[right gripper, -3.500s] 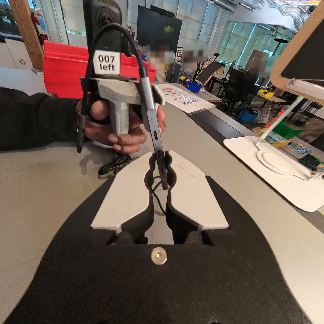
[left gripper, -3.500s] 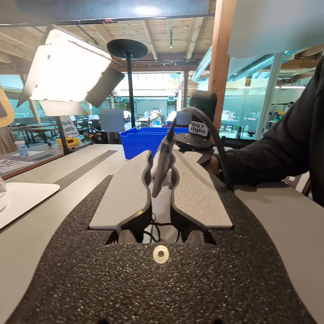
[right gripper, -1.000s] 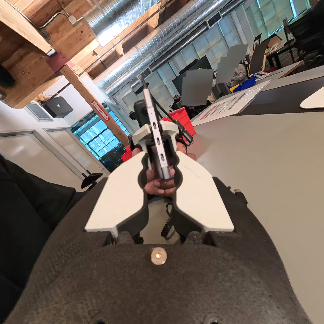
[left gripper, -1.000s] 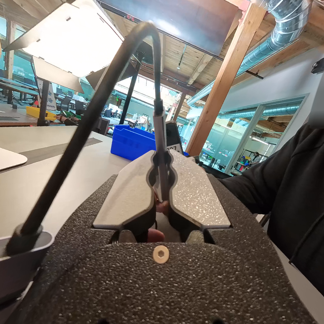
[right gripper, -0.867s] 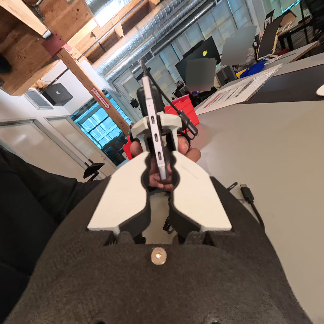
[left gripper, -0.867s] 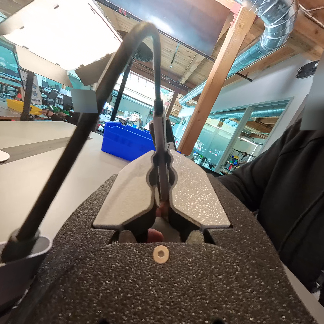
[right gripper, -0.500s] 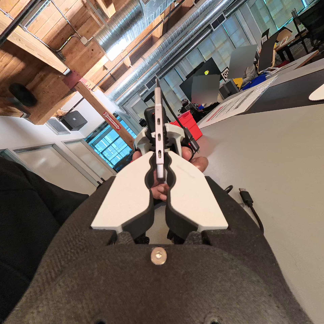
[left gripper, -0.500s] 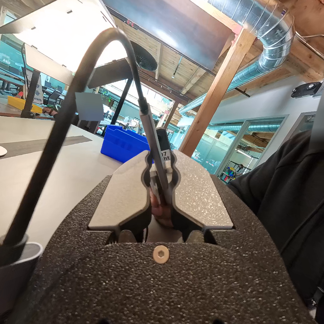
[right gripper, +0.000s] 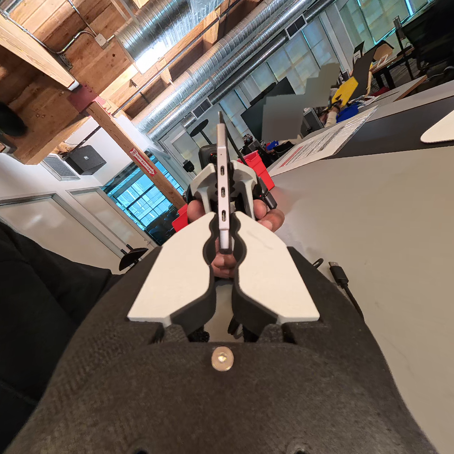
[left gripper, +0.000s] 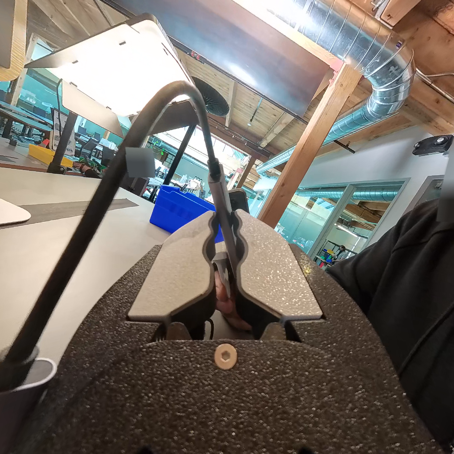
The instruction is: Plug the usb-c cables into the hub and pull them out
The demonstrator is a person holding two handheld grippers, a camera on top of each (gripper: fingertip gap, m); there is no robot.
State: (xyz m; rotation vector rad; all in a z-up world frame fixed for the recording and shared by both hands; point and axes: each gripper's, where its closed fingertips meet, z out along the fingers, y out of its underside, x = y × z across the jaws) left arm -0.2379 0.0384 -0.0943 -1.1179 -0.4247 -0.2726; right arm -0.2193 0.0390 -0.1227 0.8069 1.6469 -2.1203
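The slim silver hub (right gripper: 223, 191) stands upright in the air, its three usb-c ports facing the right wrist camera. My right gripper (right gripper: 223, 217) is shut on its lower end. My left gripper (left gripper: 224, 218) is shut on the same hub (left gripper: 222, 206) from the opposite side and shows behind it in the right wrist view (right gripper: 222, 179), with a hand around its handle. The hub's own black cable (left gripper: 137, 137) arches up and back toward the left camera. A loose black usb-c plug (right gripper: 338, 271) lies on the grey table (right gripper: 368, 221), right of my right gripper.
A blue bin (left gripper: 177, 211) stands on the table beyond the left gripper, a red bin (right gripper: 261, 167) behind it in the right wrist view. A printed sheet (right gripper: 326, 142) and a white pad (right gripper: 439, 132) lie far right. A lit lamp panel (left gripper: 110, 73) stands at the left. A dark sleeve (left gripper: 405, 282) is close. Less than 4 cm separates the two grippers' tips. The right tips stand about 10 centimetres off the loose black usb-c plug (right gripper: 338, 271).
Both grippers have tilted upward with the hub between them, raising it off the table. Over the last half second the hub has turned slightly and the loose plug has come fully into view.
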